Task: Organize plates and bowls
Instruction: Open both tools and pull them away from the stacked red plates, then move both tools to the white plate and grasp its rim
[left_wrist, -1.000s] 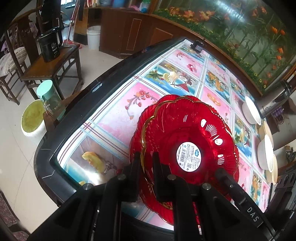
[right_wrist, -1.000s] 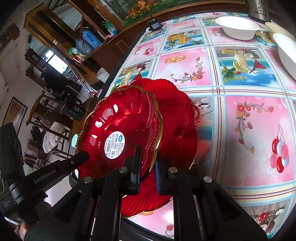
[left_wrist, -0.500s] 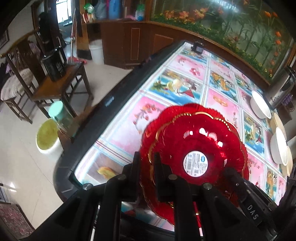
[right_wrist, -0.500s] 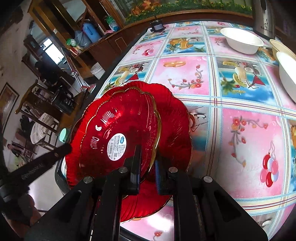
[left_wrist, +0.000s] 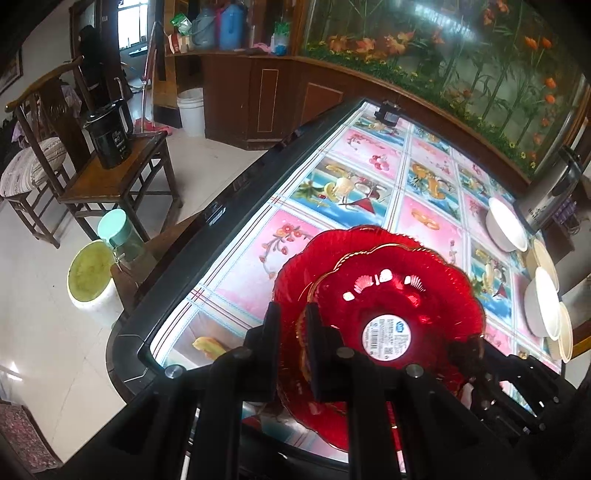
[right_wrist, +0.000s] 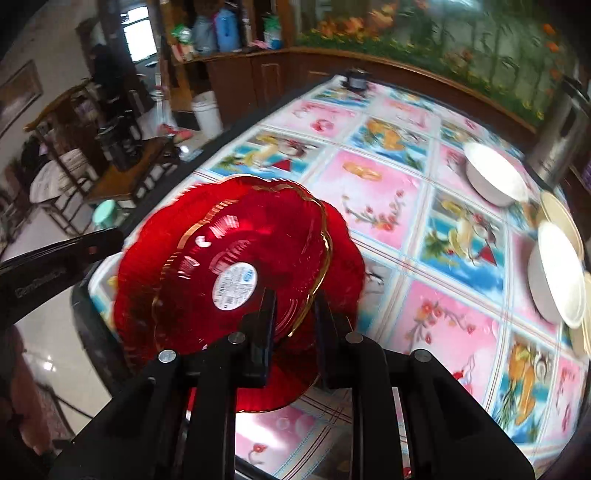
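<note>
Both wrist views look steeply down, close over the table (left_wrist: 236, 206) (right_wrist: 424, 192) — sharing the red plates (left_wrist: 388, 295) (right_wrist: 236, 266).

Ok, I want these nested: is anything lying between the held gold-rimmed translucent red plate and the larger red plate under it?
Nothing visible does. The gold-rimmed translucent red plate hangs tilted right over the larger red plate, whose exposed rim is bare; the covered part is hidden.
</note>
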